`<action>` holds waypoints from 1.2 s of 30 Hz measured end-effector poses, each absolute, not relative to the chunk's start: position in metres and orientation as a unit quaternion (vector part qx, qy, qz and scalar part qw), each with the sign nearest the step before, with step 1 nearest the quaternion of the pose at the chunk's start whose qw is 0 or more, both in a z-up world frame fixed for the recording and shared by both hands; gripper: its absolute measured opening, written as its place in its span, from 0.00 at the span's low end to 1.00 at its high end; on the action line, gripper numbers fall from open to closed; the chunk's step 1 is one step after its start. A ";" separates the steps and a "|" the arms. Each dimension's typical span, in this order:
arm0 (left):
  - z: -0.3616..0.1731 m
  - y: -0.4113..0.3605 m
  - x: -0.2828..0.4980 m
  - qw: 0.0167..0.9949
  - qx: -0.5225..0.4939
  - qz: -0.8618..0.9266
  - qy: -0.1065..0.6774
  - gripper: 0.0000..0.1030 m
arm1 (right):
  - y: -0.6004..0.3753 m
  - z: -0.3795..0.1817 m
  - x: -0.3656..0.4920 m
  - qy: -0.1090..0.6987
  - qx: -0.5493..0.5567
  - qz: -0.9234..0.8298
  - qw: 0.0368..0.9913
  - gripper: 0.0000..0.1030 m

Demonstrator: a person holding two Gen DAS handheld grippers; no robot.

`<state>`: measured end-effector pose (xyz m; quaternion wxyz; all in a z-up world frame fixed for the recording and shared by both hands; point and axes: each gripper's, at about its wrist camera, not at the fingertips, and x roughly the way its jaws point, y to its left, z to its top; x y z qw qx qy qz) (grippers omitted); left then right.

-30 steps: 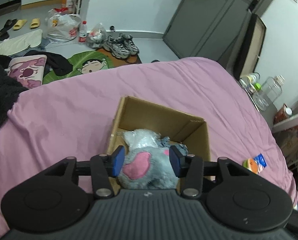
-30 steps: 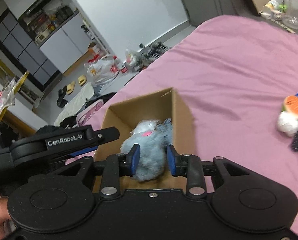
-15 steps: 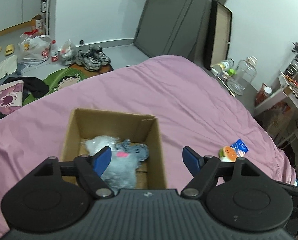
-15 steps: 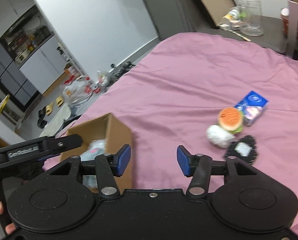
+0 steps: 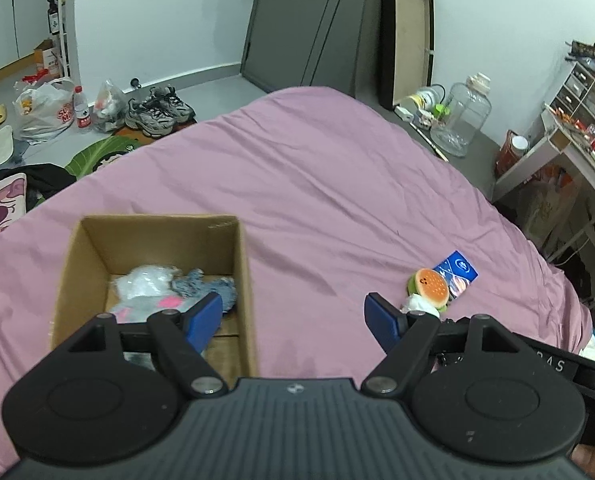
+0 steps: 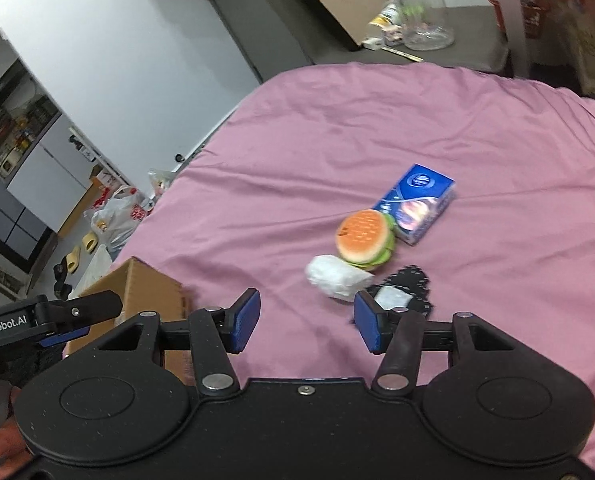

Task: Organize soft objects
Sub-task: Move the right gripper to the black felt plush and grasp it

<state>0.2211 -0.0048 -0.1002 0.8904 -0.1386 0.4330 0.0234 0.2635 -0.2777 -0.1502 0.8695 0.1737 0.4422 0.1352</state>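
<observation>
A cardboard box [image 5: 243, 280] stands on the pink bed. In it lie a grey plush toy with pink patches [image 5: 145, 306], a white crinkly bundle [image 5: 147, 280] and a blue-grey cloth [image 5: 203, 285]. My left gripper [image 5: 293, 312] hangs open and empty over the sheet, just right of the box. My right gripper [image 6: 305, 314] is also open and empty, a short way before a white wad [image 6: 335, 278]. Behind the wad lie a burger toy [image 6: 363, 238] and a blue packet [image 6: 417, 202]. A black lacy piece [image 6: 407, 294] lies beside the right fingertip.
The box corner [image 6: 145, 284] is at the left in the right wrist view. Past the far bed edge stand a glass jar [image 5: 463, 120] and shelves [image 5: 577, 152]. Shoes [image 5: 159, 110], bags and clothes lie on the floor at the left.
Both grippers were shut on the grey plush over the box. They have opened, left it in the box, and swung right toward the burger toy and the packet.
</observation>
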 end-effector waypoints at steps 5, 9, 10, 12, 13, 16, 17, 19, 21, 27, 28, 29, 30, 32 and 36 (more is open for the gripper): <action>-0.105 -0.025 0.233 0.886 -0.138 0.021 0.442 0.74 | -0.293 -0.166 0.271 0.451 0.177 0.117 0.867 0.51; -0.110 -0.043 0.242 0.885 -0.137 0.019 0.444 0.74 | -0.300 -0.180 0.276 0.463 0.178 0.114 0.861 0.51; -0.113 -0.048 0.245 0.884 -0.138 0.019 0.445 0.74 | -0.302 -0.183 0.277 0.466 0.179 0.113 0.859 0.51; -0.118 -0.055 0.250 0.882 -0.142 0.018 0.449 0.74 | -0.305 -0.191 0.279 0.472 0.183 0.109 0.855 0.51; -0.122 -0.059 0.253 0.880 -0.144 0.017 0.451 0.74 | -0.307 -0.195 0.281 0.476 0.184 0.106 0.853 0.51; -0.130 -0.072 0.260 0.877 -0.145 0.020 0.458 0.74 | -0.311 -0.202 0.285 0.482 0.189 0.106 0.849 0.51; -0.132 -0.075 0.262 0.876 -0.146 0.019 0.459 0.74 | -0.312 -0.204 0.286 0.484 0.191 0.108 0.847 0.51; -0.136 -0.082 0.268 0.875 -0.145 0.016 0.462 0.74 | -0.312 -0.208 0.289 0.486 0.189 0.111 0.846 0.51; -0.140 -0.088 0.273 0.872 -0.148 0.016 0.466 0.73 | -0.311 -0.213 0.292 0.490 0.184 0.110 0.845 0.50; -0.154 -0.102 0.288 0.864 -0.169 0.008 0.474 0.71 | -0.310 -0.222 0.298 0.491 0.172 0.116 0.846 0.51; -0.156 -0.105 0.291 0.863 -0.170 0.008 0.476 0.71 | -0.310 -0.223 0.298 0.492 0.171 0.117 0.845 0.51; -0.159 -0.106 0.292 0.862 -0.172 0.007 0.477 0.71 | -0.311 -0.225 0.298 0.494 0.171 0.119 0.844 0.51; -0.161 -0.108 0.294 0.860 -0.175 0.007 0.479 0.70 | -0.310 -0.226 0.299 0.494 0.169 0.119 0.844 0.51; -0.168 -0.111 0.299 0.855 -0.185 0.004 0.485 0.69 | -0.310 -0.226 0.299 0.493 0.164 0.121 0.846 0.51; -0.182 -0.122 0.306 0.840 -0.192 -0.004 0.507 0.68 | -0.308 -0.226 0.298 0.489 0.156 0.121 0.850 0.52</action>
